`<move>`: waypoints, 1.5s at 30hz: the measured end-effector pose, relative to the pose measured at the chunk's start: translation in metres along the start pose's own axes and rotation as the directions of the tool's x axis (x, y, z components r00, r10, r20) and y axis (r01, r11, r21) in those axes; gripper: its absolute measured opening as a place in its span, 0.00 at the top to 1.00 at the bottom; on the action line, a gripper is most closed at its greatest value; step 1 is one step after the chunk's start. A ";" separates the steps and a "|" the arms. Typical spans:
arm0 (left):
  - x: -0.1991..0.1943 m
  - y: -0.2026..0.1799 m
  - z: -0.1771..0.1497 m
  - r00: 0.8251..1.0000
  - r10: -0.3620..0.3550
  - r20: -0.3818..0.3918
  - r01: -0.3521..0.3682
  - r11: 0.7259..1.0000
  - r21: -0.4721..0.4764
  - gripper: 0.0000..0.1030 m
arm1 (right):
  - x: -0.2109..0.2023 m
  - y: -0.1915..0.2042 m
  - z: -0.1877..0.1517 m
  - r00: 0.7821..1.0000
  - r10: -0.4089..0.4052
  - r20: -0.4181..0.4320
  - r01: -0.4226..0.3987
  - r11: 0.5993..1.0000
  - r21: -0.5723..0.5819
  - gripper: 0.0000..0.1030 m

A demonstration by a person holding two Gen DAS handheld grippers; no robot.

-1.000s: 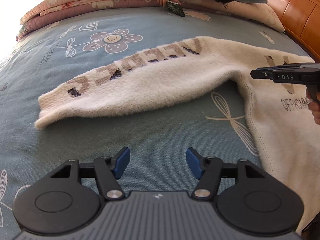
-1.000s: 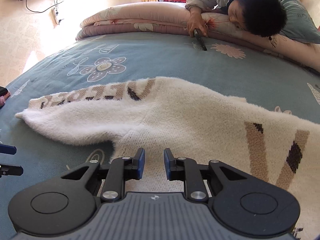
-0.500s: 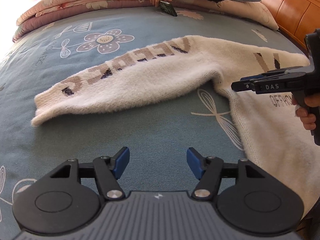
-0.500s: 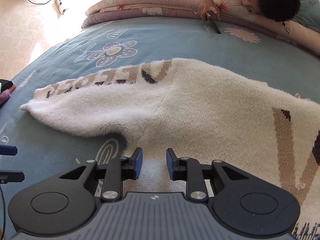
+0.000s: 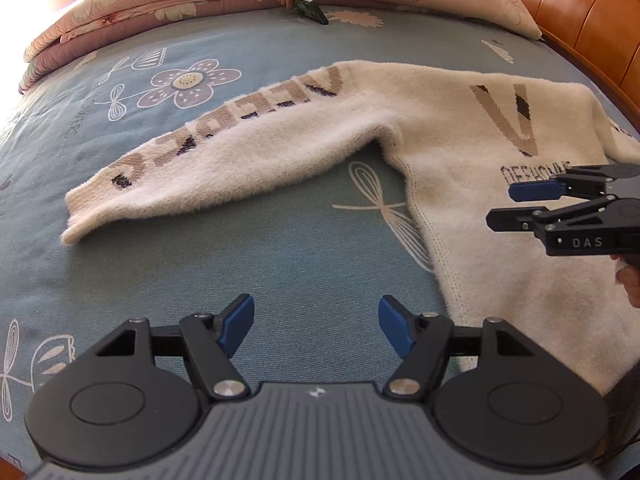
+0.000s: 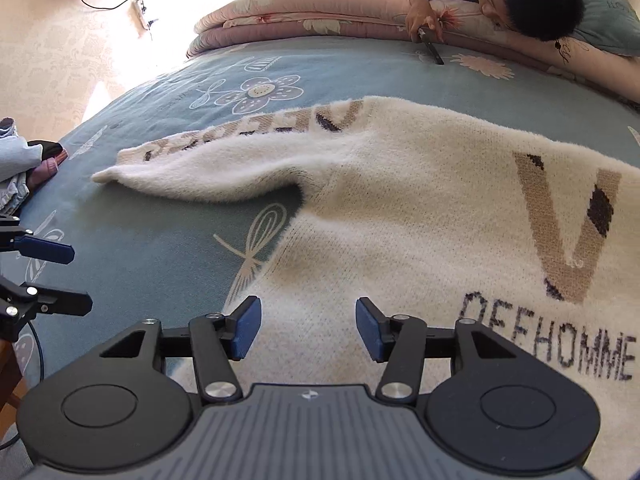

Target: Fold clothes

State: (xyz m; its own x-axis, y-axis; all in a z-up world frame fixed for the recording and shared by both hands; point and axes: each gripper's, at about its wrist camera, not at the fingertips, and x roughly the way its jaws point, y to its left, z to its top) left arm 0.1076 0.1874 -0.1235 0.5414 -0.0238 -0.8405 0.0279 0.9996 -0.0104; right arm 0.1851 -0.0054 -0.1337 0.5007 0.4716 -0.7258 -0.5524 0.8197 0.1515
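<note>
Both tools were opening with nothing between their blue pads: the left gripper [image 5: 316, 330] hung over the bare blue bedsheet [image 5: 248, 264], the white sweater [image 5: 460, 148] spread toward two o'clock, while the right gripper [image 6: 308, 328] hung above that sweater's body, its sleeve [image 6: 224, 168] reaching toward ten o'clock.

Both views are bright with daylight that enters from the far, head end of the bed [image 5: 280, 264], where the wall [image 6: 60, 60] and folded quilt [image 5: 120, 4] wash out to near white. Shadows are short and soft, darkest under the sweater [image 6: 400, 220] sleeve. Focus is sharp with no motion blur. Fisheye distortion bows the bedsheet strongly, and the corners darken.
</note>
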 end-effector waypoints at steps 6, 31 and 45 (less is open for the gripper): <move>-0.002 -0.067 0.014 0.982 -0.185 0.045 0.184 0.982 0.033 0.28 | -0.061 -0.035 -0.056 0.976 -0.219 0.013 0.218 0.974 0.058 0.36; 0.034 -0.177 -0.071 0.995 -0.076 -0.062 0.084 0.989 0.125 0.09 | -0.122 -0.078 -0.186 0.982 -0.152 0.111 0.106 0.935 0.337 0.29; 0.033 -0.204 -0.060 0.988 -0.135 -0.070 0.139 0.989 0.052 0.09 | -0.172 -0.102 -0.206 0.946 -0.285 0.157 0.190 0.876 0.444 0.28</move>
State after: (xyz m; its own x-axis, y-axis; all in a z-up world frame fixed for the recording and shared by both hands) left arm 0.0692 -0.0163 -0.1818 0.4725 -0.1571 -0.8672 0.1463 0.9843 -0.0987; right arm 0.0181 -0.2372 -0.1622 0.7357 0.2637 -0.6238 -0.0927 0.9516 0.2930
